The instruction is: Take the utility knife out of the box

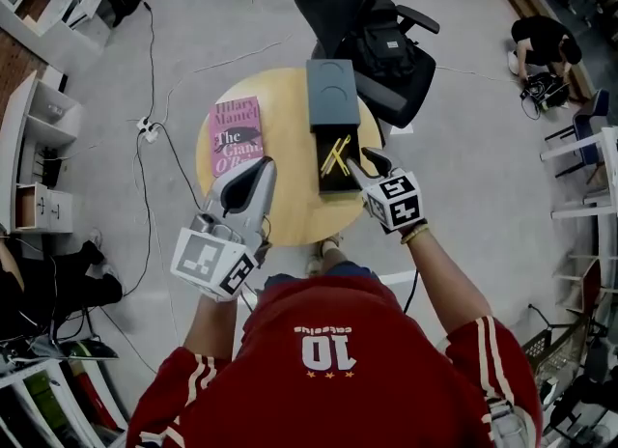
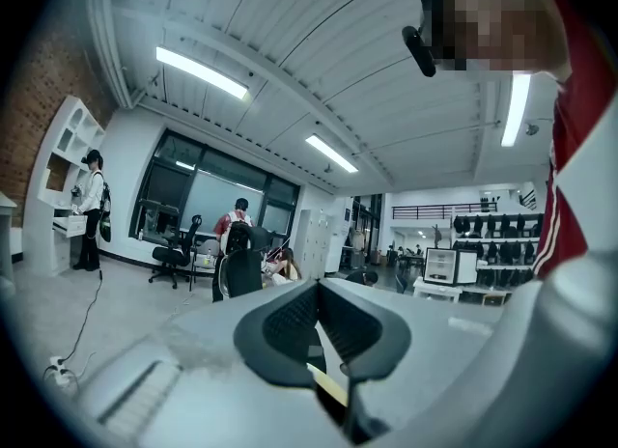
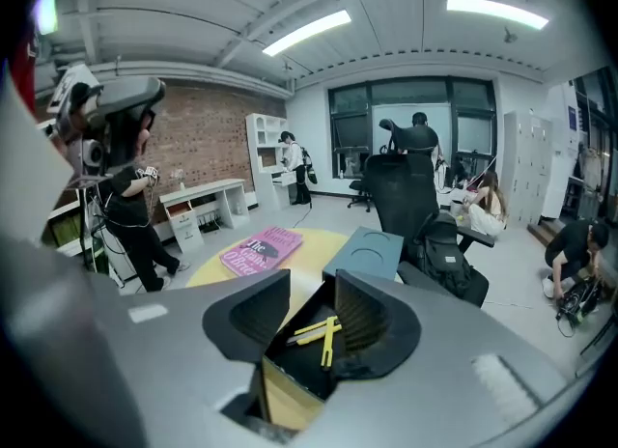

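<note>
right tool point(image 3: 311, 289) spread near slim yellow utility knife point(image 3: 326, 335) in black rectangular box point(image 1: 333, 183); left tool point(image 2: 317, 301) clenched.

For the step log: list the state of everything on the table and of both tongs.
box, open, lid off
lid, lying flat beyond the box
utility knife, lying inside the box, untouched
book, closed, lying flat
left tongs, shut, empty
right tongs, open, over the box, empty
</note>
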